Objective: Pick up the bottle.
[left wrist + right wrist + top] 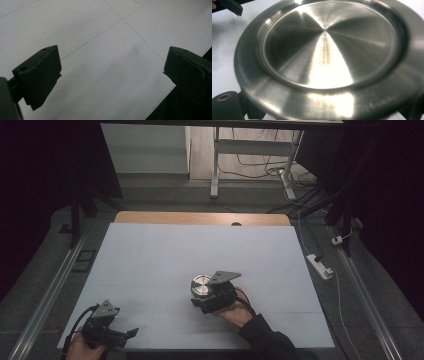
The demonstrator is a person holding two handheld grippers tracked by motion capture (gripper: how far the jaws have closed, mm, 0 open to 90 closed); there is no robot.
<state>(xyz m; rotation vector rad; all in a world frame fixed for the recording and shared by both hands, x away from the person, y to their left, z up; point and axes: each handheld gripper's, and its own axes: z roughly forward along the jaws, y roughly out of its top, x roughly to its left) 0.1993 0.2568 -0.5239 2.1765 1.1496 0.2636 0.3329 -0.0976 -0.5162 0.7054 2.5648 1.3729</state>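
Nearest you, your left gripper [131, 332] idles wide open and empty at the white table [165, 250] edge. Beyond it, mid-table, your right gripper [196, 301] straddles the steel disc [201, 285]; whether its jaws grip is unclear. Lifting remains.

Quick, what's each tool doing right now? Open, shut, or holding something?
Left tool: open, holding nothing, over the white table.
Right tool: around the shiny metal container under its rim; a firm hold cannot be told.

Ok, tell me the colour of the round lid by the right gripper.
Shiny silver brushed metal lid; the right gripper view shows it best.
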